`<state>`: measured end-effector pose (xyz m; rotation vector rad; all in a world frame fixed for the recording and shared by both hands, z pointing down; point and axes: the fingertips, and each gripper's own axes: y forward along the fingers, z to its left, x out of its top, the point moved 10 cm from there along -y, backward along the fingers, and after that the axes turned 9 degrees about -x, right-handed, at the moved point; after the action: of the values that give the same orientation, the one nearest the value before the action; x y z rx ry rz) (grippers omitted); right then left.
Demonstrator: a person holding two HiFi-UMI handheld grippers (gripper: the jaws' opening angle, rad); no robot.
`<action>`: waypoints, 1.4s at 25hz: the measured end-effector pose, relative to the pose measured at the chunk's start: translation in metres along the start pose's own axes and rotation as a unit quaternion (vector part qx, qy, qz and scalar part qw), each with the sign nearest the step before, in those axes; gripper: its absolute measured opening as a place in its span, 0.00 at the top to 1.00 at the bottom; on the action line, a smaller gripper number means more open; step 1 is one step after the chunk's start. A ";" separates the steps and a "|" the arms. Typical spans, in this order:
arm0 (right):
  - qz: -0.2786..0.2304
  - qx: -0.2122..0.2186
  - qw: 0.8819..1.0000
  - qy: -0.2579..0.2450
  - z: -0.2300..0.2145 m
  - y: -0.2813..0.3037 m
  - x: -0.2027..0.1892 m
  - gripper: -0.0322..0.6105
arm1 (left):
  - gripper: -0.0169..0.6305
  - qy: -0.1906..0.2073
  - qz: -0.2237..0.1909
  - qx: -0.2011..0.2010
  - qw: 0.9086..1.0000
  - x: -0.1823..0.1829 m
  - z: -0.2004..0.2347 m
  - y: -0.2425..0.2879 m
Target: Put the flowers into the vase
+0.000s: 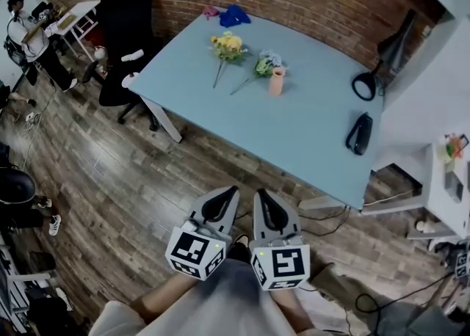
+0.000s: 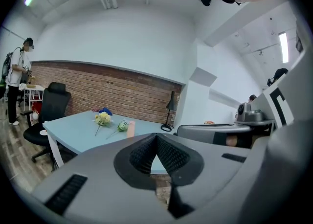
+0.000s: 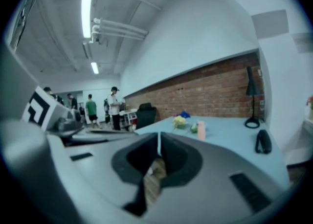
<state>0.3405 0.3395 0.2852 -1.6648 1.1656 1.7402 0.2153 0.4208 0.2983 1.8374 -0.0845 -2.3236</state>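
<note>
Left tongs [image 1: 232,191] and right tongs [image 1: 259,194]: both closed tip to tip, nothing between them. They are held side by side over the floor [image 1: 110,180], short of the near edge of the worktop [image 1: 294,133]. Flowers: a yellow bunch [image 1: 228,47] and a green bunch [image 1: 265,65] lie flat on the worktop's far half. The vase [image 1: 276,81] stands upright just beside the green bunch. All are well apart from both tongs, ahead of them.

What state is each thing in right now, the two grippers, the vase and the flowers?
Left gripper: shut, empty.
Right gripper: shut, empty.
Vase: upright on the table, no flowers in it.
Yellow flowers: lying flat on the table.
Green flower: lying flat beside the vase.
</note>
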 end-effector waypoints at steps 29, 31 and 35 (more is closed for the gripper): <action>0.028 -0.003 1.000 -0.003 0.035 0.158 0.029 0.91 | 0.95 -0.001 0.013 -0.035 0.999 0.043 0.152 0.064; 0.028 -0.005 1.000 -0.007 0.043 0.174 0.035 0.91 | 0.95 0.001 0.012 -0.039 0.999 0.049 0.169 0.068; 0.030 -0.010 0.999 -0.013 0.058 0.205 0.044 0.91 | 0.95 0.005 0.004 -0.050 0.999 0.061 0.201 0.073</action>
<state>0.1349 0.2675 0.2902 -1.6311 1.2010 1.8103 0.0146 0.3254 0.2986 1.7966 0.0251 -2.2704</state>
